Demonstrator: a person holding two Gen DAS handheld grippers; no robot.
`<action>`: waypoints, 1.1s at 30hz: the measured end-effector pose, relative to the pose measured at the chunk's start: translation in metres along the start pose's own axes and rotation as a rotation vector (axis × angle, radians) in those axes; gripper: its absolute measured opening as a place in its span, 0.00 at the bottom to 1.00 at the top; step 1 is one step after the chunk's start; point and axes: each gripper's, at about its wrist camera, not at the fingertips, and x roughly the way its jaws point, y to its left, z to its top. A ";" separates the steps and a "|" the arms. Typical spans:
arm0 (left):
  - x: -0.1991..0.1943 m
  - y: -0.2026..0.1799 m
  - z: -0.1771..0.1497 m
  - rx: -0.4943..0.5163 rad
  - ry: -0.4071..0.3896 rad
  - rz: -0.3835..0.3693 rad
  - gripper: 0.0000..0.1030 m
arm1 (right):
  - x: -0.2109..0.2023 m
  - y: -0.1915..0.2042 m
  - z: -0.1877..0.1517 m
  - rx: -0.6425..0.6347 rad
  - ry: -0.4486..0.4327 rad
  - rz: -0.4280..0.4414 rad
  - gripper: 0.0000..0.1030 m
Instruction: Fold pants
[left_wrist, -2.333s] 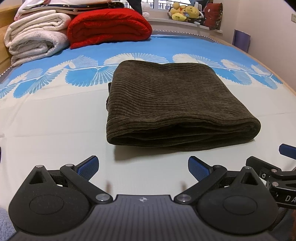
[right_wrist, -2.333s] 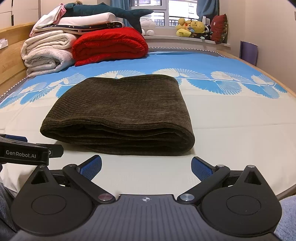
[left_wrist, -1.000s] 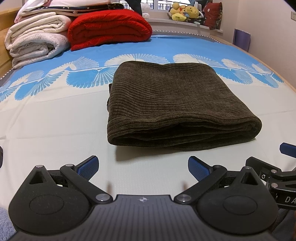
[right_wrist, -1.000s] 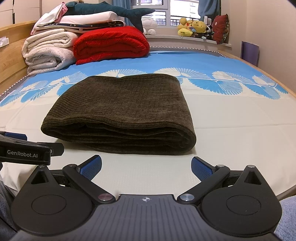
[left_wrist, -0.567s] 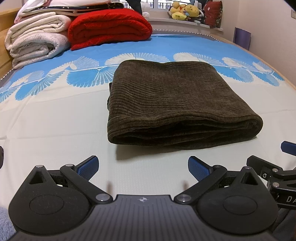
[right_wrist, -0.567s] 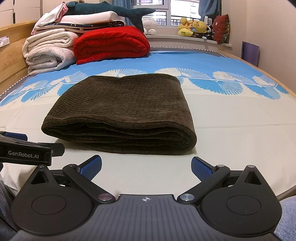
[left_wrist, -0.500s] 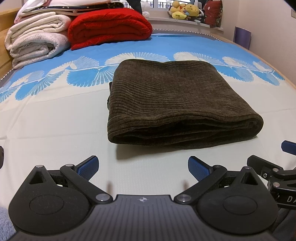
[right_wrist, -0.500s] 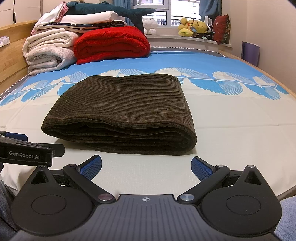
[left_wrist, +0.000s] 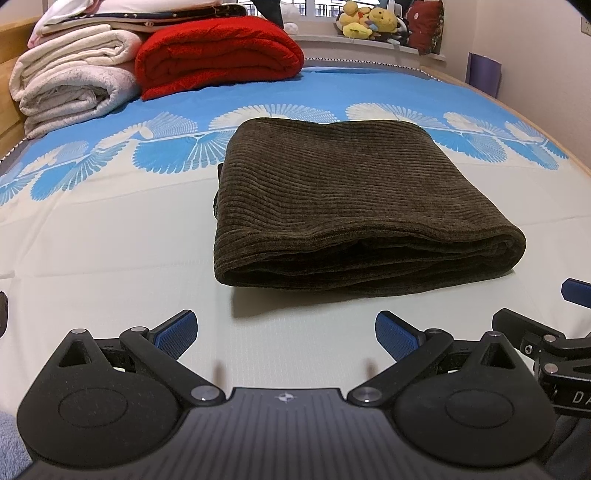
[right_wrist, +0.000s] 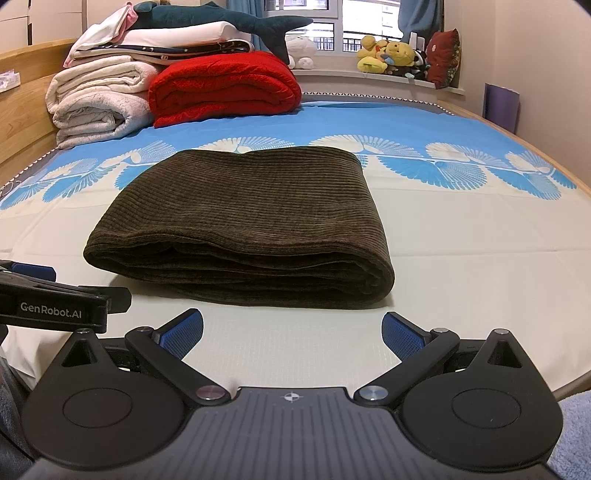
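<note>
- The pants (left_wrist: 354, 199) lie folded into a thick brown corduroy rectangle on the bed (left_wrist: 92, 236), on its pale part just this side of the blue fan-patterned band; we judge the folding essentially done.
- Seen from the right wrist, the pants (right_wrist: 251, 218) show several stacked layers along the edge nearest us, the top layer lying smooth.
- Our left hand-held gripper (left_wrist: 284, 332) hovers just short of the pants' near edge, its blue pads spread apart and empty.
- Our right hand-held gripper (right_wrist: 291, 332) sits likewise short of that edge, pads apart, gripping nothing.
- Beyond the pants, well apart from them, sit a red blanket (right_wrist: 225, 85) and a stack of pale blankets (right_wrist: 99, 99).
- Risk, as we judge it: any further nudge at the near edge could catch a loose layer and splay the stack, since the corduroy looks bulky and springy.
- Compared with the earlier frames, almost nothing differs: the pants keep their place and shape, and both grippers remain spread, with only a slight drift in view.
</note>
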 end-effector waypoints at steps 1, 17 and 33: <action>0.000 0.000 0.000 0.000 -0.001 0.001 1.00 | 0.000 0.000 0.000 0.000 0.000 0.000 0.99; 0.000 0.001 0.000 -0.003 0.000 0.007 1.00 | 0.000 0.000 0.000 -0.003 0.000 0.001 0.99; 0.002 0.000 -0.001 -0.006 0.009 -0.003 1.00 | 0.000 0.000 0.001 -0.010 0.001 0.005 0.99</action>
